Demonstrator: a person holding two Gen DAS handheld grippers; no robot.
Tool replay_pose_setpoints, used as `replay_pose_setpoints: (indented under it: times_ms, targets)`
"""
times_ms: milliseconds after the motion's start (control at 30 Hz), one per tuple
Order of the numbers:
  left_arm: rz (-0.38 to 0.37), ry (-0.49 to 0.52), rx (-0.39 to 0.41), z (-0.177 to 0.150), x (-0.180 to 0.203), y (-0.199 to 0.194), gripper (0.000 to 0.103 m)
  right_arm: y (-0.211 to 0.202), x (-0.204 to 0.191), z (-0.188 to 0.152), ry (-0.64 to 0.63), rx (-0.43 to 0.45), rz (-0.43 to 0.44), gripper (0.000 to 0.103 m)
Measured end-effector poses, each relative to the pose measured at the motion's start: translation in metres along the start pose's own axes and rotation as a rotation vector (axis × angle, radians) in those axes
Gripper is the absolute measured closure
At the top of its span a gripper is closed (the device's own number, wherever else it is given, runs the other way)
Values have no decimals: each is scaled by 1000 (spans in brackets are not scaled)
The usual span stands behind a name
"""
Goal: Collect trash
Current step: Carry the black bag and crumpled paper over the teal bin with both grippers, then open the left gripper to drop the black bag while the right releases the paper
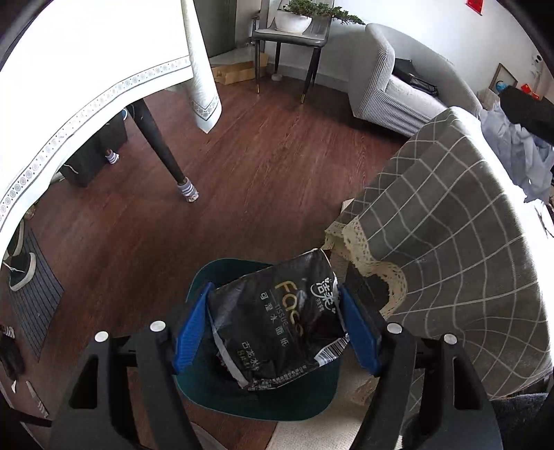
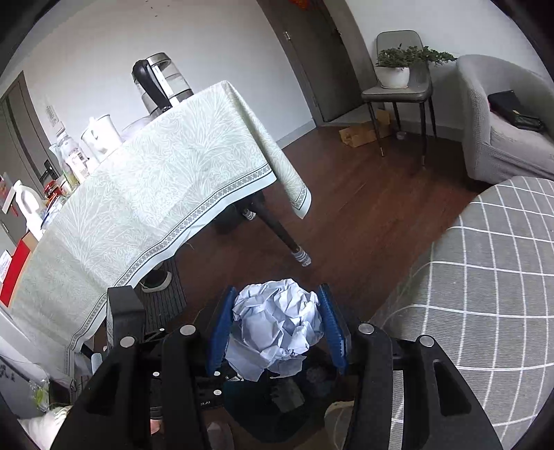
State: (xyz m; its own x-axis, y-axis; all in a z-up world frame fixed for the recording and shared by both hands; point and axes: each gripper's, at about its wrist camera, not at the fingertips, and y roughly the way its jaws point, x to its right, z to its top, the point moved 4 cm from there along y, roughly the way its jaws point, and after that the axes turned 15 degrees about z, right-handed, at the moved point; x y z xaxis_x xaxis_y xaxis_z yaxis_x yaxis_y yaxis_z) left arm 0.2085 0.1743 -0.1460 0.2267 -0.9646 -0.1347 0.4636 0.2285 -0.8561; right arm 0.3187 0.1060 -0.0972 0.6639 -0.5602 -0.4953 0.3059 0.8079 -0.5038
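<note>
My left gripper [image 1: 275, 304] is shut on a black tissue wrapper [image 1: 277, 322] with gold and white print, and holds it right above the open dark green trash bin [image 1: 263, 401] on the floor. My right gripper [image 2: 277, 311] is shut on a crumpled ball of pale blue paper [image 2: 278, 332], also above the bin [image 2: 273, 401], whose dark inside shows some trash. The left gripper's black body [image 2: 124, 311] shows at the left in the right wrist view.
A table with a pale patterned cloth [image 2: 145, 194] stands to the left, its leg [image 1: 162, 149] on the wood floor. A grey checked cloth surface [image 1: 460, 277] lies close on the right. A grey sofa [image 1: 398, 90] and a chair with a plant [image 1: 294, 31] stand far off.
</note>
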Motion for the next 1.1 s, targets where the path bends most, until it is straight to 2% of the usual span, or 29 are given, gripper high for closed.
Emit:
replay_pose_setpoints:
  times_ms: [133, 333, 433, 500, 767, 1100]
  targets:
    - [0, -25, -57, -10, -21, 18, 28, 27, -8, -4, -8, -48, 13, 54]
    - [8, -12, -144, -27, -41, 41, 28, 67, -20, -8, -9, -113, 36, 54]
    - [-29, 13, -175, -36, -42, 47, 25, 81, -23, -11, -14, -140, 37, 54]
    - [-18, 23, -169, -39, -45, 47, 22, 90, -23, -14, -13, -161, 31, 54]
    - [-14, -13, -167, -42, -66, 44, 22, 122, -13, -27, 3, -234, -1, 54]
    - [-14, -81, -100, -29, -93, 24, 25, 163, -10, -50, -4, -336, -38, 54]
